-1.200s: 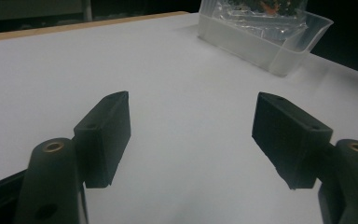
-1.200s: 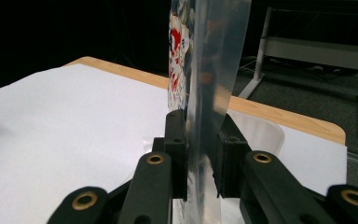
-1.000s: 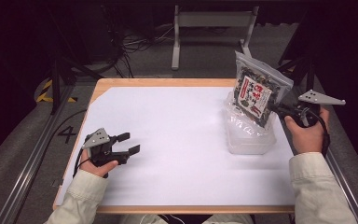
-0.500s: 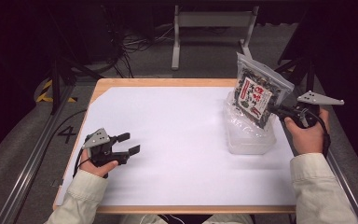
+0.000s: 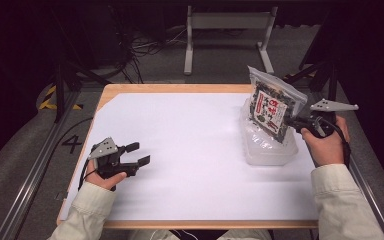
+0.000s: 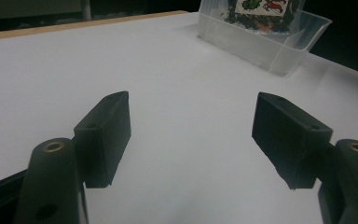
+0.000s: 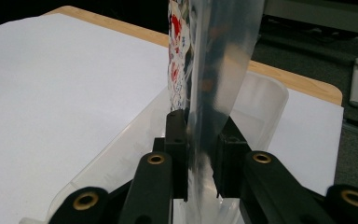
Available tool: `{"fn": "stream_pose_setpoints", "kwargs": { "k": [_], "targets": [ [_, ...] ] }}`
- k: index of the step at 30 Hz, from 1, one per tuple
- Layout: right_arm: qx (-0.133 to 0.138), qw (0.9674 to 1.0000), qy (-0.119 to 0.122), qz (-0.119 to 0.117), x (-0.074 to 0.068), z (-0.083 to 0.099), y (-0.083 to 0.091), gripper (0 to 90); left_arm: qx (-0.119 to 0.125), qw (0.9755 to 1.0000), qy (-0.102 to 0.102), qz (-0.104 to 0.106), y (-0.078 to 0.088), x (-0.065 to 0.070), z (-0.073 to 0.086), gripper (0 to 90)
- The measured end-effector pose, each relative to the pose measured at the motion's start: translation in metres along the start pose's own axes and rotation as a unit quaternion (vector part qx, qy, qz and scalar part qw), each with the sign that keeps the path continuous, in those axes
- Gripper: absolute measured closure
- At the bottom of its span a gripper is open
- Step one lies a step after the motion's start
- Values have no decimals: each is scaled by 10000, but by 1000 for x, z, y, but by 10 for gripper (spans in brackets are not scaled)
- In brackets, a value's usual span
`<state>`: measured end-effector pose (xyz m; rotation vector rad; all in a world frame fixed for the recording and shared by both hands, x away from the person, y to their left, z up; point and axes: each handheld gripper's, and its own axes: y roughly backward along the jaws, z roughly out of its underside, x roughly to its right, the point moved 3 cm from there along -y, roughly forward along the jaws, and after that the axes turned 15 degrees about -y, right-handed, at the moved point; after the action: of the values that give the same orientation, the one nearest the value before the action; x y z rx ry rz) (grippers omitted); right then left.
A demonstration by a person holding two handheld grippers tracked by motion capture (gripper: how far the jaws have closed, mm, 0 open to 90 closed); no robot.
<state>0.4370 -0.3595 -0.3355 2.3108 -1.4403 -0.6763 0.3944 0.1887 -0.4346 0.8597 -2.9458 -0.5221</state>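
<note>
From above, your right gripper (image 5: pixel 294 121) held a printed snack bag (image 5: pixel 272 105) over the clear plastic tub (image 5: pixel 270 150) at the white table's (image 5: pixel 195 130) right side. Your left gripper (image 6: pixel 191 135) showed its jaws apart over bare tabletop. Your right gripper's view showed its jaws clamped on the bag's edge (image 7: pixel 214 84).

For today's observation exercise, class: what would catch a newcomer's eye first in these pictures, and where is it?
First, the clear plastic pouch with a red, white and dark printed label, held upright by its edge in the shut right hand-held gripper over the clear plastic tub at the right of the white-topped table. Next, the left hand-held gripper, jaws open and holding nothing, low at the table's near left.
</note>
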Motion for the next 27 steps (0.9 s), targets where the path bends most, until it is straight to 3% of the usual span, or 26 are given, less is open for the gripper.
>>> {"fn": "stream_pose_setpoints", "kwargs": {
  "k": [11,21,27],
  "targets": [
    [51,9997,-250,-68,9,15,-4,783,-11,10000,11,21,-1,0,0,292],
    [294,9983,-461,-204,19,33,-3,782,-21,10000,-12,14,-2,1,0,291],
    [276,9984,-439,-219,20,32,-3,780,-37,10000,30,4,0,0,2,286]
  ]
}}
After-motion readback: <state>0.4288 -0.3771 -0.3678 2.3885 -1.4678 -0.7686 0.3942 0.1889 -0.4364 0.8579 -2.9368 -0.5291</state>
